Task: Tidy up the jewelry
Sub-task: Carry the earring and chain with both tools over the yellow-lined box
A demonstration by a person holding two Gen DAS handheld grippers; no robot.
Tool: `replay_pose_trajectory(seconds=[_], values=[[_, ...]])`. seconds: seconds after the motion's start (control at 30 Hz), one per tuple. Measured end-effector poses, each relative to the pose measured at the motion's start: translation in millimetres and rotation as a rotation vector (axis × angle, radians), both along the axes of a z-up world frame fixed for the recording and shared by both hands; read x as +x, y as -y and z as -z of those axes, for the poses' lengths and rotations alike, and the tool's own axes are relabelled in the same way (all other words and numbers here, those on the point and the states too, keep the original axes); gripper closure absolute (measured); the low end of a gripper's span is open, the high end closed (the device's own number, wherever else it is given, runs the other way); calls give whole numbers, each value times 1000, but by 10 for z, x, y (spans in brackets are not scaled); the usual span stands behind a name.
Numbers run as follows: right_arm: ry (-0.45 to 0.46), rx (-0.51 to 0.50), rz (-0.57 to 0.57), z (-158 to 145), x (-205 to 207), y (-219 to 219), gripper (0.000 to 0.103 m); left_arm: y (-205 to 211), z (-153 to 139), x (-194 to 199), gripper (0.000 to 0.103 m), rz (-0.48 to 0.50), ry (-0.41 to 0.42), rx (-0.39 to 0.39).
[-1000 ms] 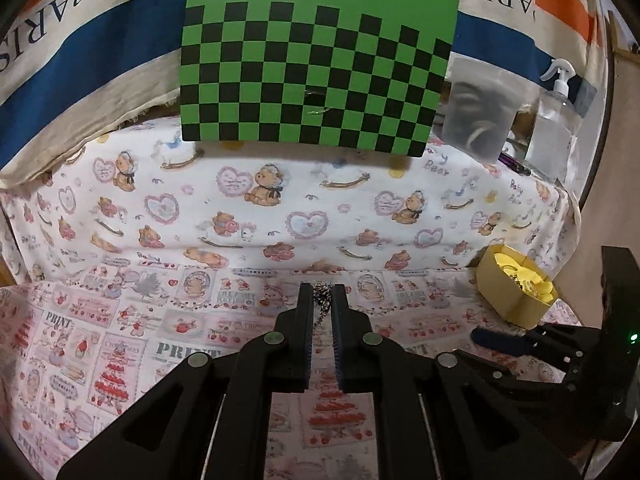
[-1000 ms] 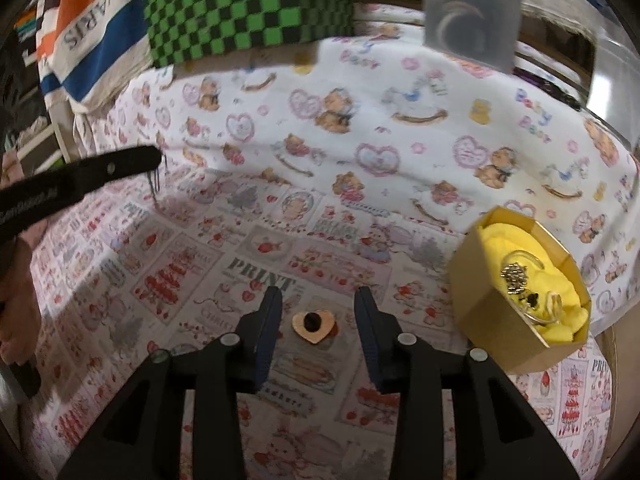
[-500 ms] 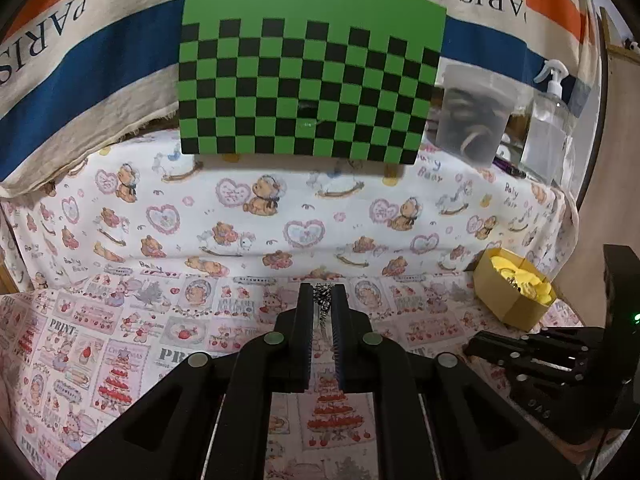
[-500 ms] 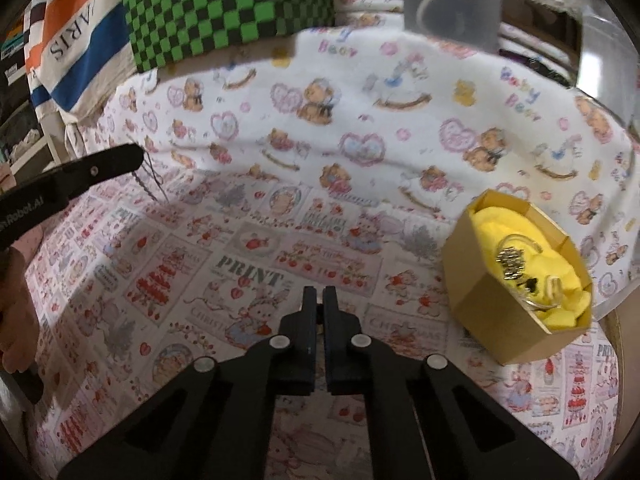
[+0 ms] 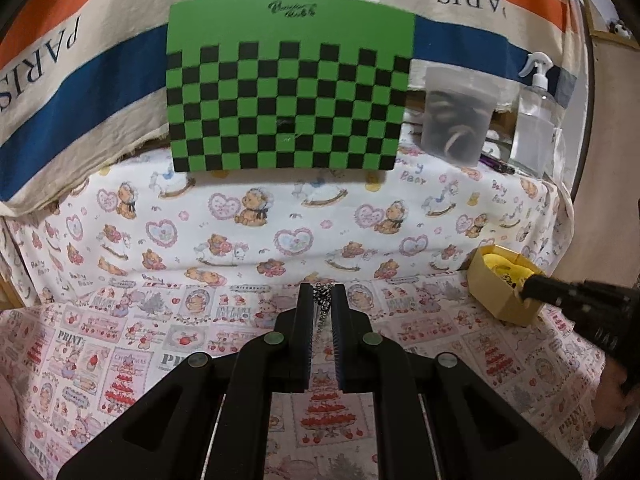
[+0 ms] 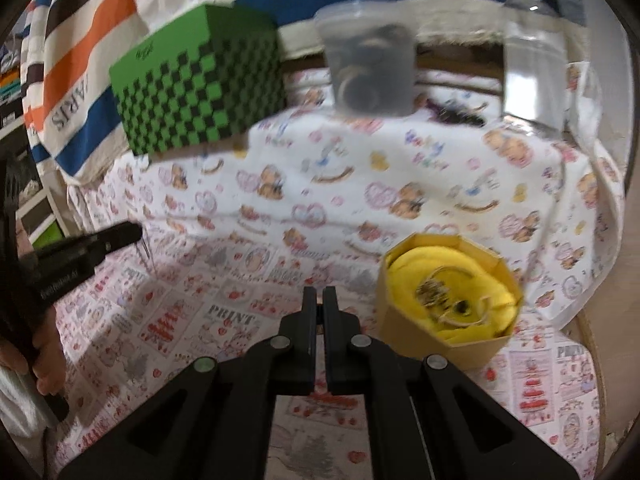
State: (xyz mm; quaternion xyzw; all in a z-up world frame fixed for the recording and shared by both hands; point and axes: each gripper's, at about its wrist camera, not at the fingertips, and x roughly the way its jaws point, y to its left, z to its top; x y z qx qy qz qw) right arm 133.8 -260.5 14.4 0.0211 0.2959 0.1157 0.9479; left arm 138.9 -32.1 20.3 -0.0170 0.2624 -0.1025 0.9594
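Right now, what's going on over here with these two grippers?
A person is sorting jewelry. The left gripper is shut on a thin silver chain above the printed cloth. The right gripper is closed near the octagonal cardboard box with yellow lining, which already holds a few pieces; what it grips isn't visible.

Right tongs (image 6: 319,300): I cannot tell what, if anything, sits in the narrow gap. Right wrist view motion-blurred. Box (image 6: 448,300) contents: small metallic pieces, unidentifiable to me. Chain (image 5: 321,304) in left tongs (image 5: 321,300): mostly hidden. Lidded tub (image 5: 458,114): contents unclear.
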Motion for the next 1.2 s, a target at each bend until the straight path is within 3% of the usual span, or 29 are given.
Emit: replay_pose_trajectory(seconds=[0.33,0.53,0.67,0.8,1.0,1.1,1.2], values=[[94,82,76,-340,-151,416,101,266,-471,-108,95,73,55,-39],[153,132,161,-463,-226,649,100,733,-748,-21,95,264,54,-160],[184,168,182,-483,-234,785,101,1133,-836,125,95,334,33,-173],[152,219,228,-399,-144,1000,100,1522,-744,345,95,388,-26,-166],[64,309,253,-175,64,1264,100,1859,-262,695,95,405,-190,-153],[21,341,257,-65,153,1324,100,1969,-110,794,95,395,-217,-104],[-17,382,246,28,219,1378,100,1988,-15,851,95,407,-250,-114]])
